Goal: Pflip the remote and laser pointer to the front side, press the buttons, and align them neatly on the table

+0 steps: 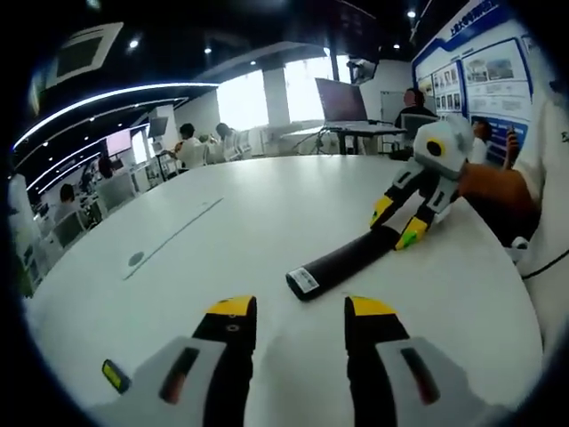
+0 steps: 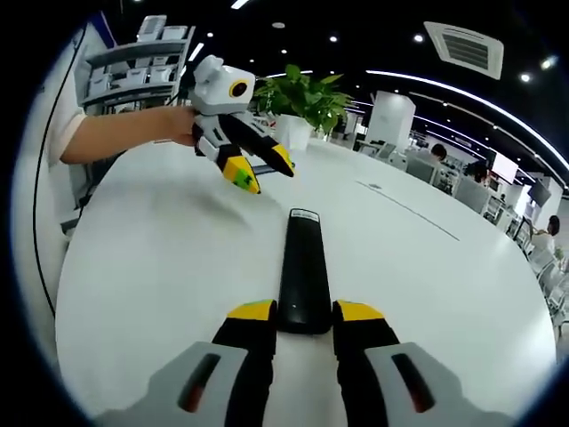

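One black remote on a white round table, a gripper at each end.

The remote [image 2: 304, 271] lies flat with a small white label [image 1: 304, 280] at one end, its print too small to read. The right gripper [image 2: 305, 313] has its jaws around the near end. The left gripper [image 1: 293, 313] hovers open, holding nothing. One potted plant [image 2: 298, 102] stands behind.

A wide white bench [image 1: 267, 222] carries a thin seam and a small round port [image 1: 135, 259]. A potted plant [image 2: 300, 105] stands at its far edge. Seated people [image 1: 188, 145] work at desks beyond, near bright windows [image 1: 242, 100].
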`<state>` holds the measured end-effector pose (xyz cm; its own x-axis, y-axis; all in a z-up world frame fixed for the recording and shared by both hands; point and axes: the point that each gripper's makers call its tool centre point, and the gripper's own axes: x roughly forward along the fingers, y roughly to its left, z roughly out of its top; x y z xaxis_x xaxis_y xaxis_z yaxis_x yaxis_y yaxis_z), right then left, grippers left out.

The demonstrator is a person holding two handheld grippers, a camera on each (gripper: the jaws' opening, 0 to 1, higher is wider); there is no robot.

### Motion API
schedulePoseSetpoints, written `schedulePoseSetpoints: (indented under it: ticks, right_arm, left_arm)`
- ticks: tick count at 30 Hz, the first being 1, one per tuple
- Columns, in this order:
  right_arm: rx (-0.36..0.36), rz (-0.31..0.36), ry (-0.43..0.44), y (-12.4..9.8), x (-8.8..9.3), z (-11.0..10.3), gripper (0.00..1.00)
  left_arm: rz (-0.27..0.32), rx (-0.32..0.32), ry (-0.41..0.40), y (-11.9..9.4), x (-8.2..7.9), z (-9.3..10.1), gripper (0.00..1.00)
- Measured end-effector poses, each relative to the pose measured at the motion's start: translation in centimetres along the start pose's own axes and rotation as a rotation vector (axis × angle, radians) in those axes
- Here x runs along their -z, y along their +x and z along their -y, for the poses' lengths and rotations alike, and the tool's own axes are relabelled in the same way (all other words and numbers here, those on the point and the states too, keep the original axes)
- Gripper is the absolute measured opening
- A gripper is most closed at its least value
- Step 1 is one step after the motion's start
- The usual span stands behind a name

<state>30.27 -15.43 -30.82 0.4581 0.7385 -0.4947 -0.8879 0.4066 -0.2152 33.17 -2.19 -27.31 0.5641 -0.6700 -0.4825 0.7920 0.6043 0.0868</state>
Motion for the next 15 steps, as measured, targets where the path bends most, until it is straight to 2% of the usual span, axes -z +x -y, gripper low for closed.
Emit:
schedulePoseSetpoints:
  ticks: [1, 3, 4, 7, 12, 15]
  right_arm:
    - [0.0, 0.002, -0.002, 0.0, -0.1, -0.1, 0.28]
    - [-0.004, 0.013, 0.006, 0.0, -0.3, -0.2, 0.28]
    - [-0.004, 0.013, 0.007, 0.0, -0.4, -0.2, 0.28]
    - [-0.006, 0.003, -0.001, 0.1, -0.2, -0.2, 0.28]
    - [-0.008, -0.003, -0.001, 0.1, -0.1, -0.1, 0.27]
    - [-0.003, -0.007, -0.003, 0.1, -0.2, -0.1, 0.27]
  left_arm:
    - [0.015, -0.04, -0.047, 0.1, -0.4, -0.3, 0.41]
    - [0.085, -0.019, -0.07, 0.4, -1.5, 0.2, 0.41]
    - [0.092, -0.003, -0.072, 0.5, -1.7, 0.6, 0.41]
    - [0.033, 0.006, -0.003, 1.1, -0.9, 1.3, 0.41]
    - [0.026, 0.029, 0.021, 1.4, -0.8, 1.8, 0.42]
    - [0.004, 0.027, 0.037, 1.5, -0.1, 1.9, 0.43]
